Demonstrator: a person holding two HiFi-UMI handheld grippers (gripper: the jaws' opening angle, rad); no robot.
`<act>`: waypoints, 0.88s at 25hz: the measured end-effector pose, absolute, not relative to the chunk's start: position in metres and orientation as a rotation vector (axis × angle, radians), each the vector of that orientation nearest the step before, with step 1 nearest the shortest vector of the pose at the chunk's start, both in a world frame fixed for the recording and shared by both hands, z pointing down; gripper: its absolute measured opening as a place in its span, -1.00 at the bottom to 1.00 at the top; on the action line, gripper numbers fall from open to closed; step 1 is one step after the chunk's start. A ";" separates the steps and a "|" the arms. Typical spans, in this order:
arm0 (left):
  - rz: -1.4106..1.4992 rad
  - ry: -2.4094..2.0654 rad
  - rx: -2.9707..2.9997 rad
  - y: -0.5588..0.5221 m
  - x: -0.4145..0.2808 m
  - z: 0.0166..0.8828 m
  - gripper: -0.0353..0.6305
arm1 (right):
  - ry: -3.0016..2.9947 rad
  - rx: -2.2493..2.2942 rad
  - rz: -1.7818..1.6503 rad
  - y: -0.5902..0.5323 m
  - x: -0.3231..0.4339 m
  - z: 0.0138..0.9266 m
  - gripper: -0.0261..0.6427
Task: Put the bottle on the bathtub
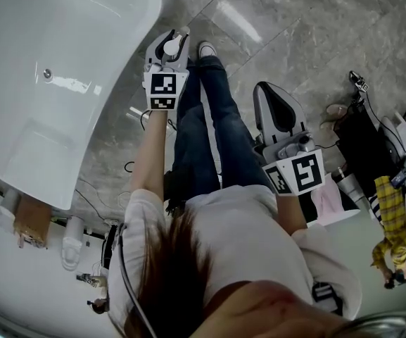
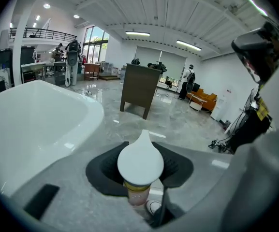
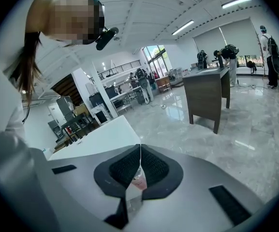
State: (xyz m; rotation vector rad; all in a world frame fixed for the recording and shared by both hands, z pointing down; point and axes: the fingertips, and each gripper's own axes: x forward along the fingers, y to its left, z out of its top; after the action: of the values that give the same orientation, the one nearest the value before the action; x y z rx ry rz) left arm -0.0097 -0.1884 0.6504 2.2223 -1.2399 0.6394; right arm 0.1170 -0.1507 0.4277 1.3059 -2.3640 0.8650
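The big white bathtub [image 1: 83,34] looks smooth and shiny; the grey stone floor [image 1: 294,20] is glossy; the small bottle [image 2: 140,166] has a smooth, matt white plastic cap; the blue jeans [image 1: 227,129] are cloth.

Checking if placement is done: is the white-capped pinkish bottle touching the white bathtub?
Apart. The head view shows the white-capped pinkish bottle, in the left gripper's jaws, over grey floor beside the white bathtub's rim, floor visible between them.

The left tongs [image 2: 140,172] clamp a white-capped bottle [image 2: 139,159] beside the white bathtub [image 2: 33,124].
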 end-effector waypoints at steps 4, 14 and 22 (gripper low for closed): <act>0.675 -1.207 2.204 -0.187 -0.008 0.694 -0.48 | -2.358 1.279 0.901 -0.151 0.116 0.452 -0.89; 0.655 -1.254 2.068 -0.174 -0.018 0.775 -0.49 | -2.346 1.226 0.964 -0.144 0.106 0.505 -0.89; 0.766 -1.186 2.106 -0.156 -0.023 0.772 -0.49 | -2.327 1.216 0.972 -0.145 0.109 0.509 -0.89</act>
State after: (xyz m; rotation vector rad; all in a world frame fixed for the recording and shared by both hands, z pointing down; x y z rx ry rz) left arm -0.0230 -0.1557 0.7715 2.1062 -1.1858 0.7664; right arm 0.1093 -0.1449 0.5088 1.2156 -2.3271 0.9715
